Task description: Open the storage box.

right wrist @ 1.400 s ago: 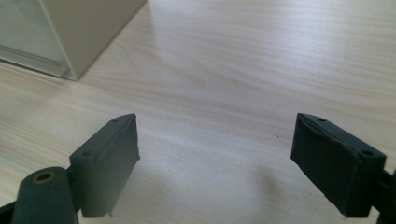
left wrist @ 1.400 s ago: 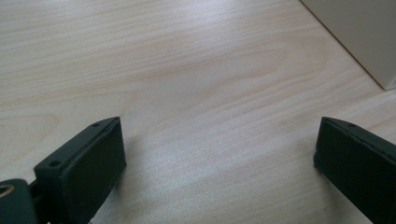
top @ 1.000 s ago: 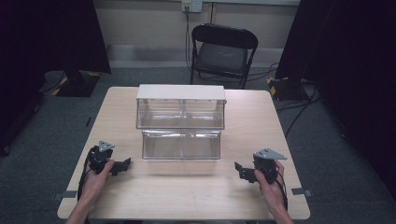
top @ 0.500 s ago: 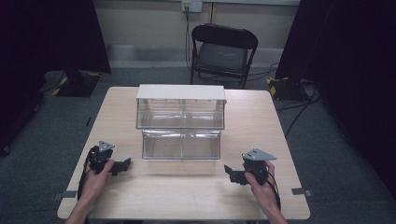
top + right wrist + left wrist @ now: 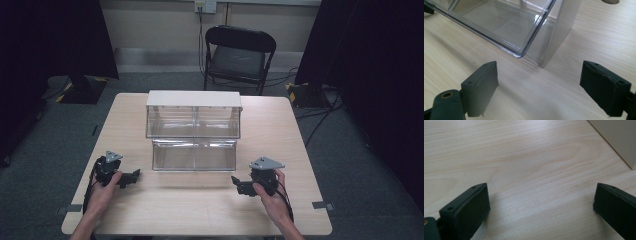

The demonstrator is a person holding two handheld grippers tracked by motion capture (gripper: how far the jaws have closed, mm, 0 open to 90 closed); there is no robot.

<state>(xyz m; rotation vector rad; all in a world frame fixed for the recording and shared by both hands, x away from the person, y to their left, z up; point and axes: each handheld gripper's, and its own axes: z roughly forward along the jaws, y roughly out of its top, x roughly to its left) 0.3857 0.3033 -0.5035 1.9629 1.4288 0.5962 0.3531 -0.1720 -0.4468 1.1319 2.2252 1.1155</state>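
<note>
Two grippers are on the table [image 5: 200,210], both on the person's side of the clear two-tier drawer unit [image 5: 194,131], which stands at mid-table with its white top toward the chair [image 5: 239,55]. Nothing is held by either.

Left gripper [image 5: 131,176]: low over the wood, off the unit's front-left corner and apart from it. Jaws spread wide in the left gripper view, bare table between them; a pale edge, probably the unit's side, crosses the top right corner of that view.

Right gripper [image 5: 239,185]: off the unit's front-right corner, near it but not touching. In the right gripper view the jaws stand wide apart, and the lower drawer [image 5: 499,22] sits just ahead, its clear front lip and right corner roughly centred between the jaws.

Contents of the drawers: appear empty, though the clear walls make this hard to confirm.

Step in hand, as judged: approach. The right gripper is lining up on the lower drawer's front; no contact yet.

Next move calls for: advancing the right gripper until the front lip lies between the jaws, then narrowing them on it. The lip is thin and smooth, so a square, centred bite matters. The left gripper may need to steady the unit against sliding if the drawer is pulled.
</note>
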